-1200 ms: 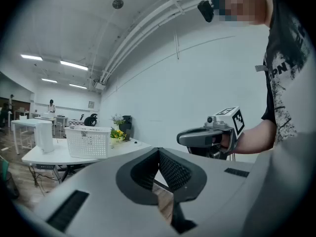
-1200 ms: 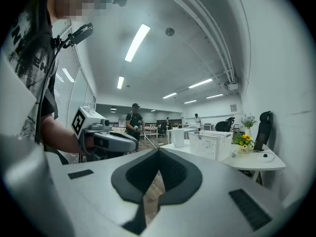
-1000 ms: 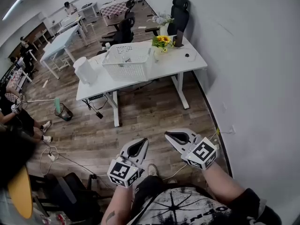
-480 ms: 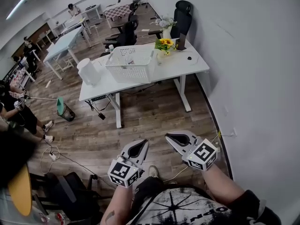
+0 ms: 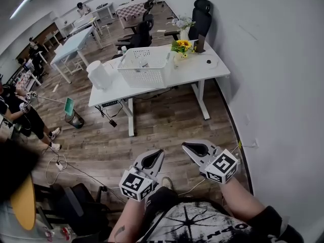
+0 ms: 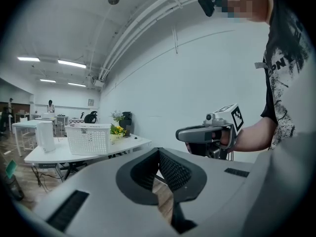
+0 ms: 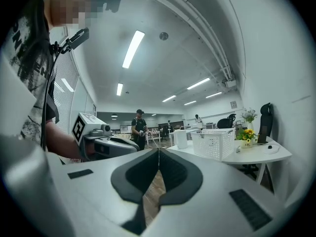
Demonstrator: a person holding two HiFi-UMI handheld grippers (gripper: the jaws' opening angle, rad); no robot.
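1. My left tongs (image 6: 159, 151) are pressed together at the tips, and nothing sits between them.
2. My right tongs (image 7: 159, 150) are closed tip to tip in the same way and are just as empty.
3. In the head view I hold the two side by side, near each other but apart, close in front of my body. They are above the wood floor (image 5: 167, 120), each with its marker cube turned toward me. Both point ahead toward the white surface (image 5: 200, 70).
4. That surface stands well away from both tongs, with its right end near the white wall (image 5: 273, 59).
5. The white basket (image 5: 144, 67) with lattice sides stands upright about midway along the surface. Something small seems to lie inside it, but I cannot make out what.
6. In the head view, just right of the basket is a bunch of yellow flowers (image 5: 182, 45). A white cylindrical container (image 5: 98, 75) stands toward the surface's left end, apart from the basket.
7. A black chair (image 5: 202, 14) stands at the far right end of the surface, by the wall.
8. Far off to the left, a person (image 5: 25, 118) holds a long-handled tool beside a green dustpan (image 5: 69, 107) on the floor.
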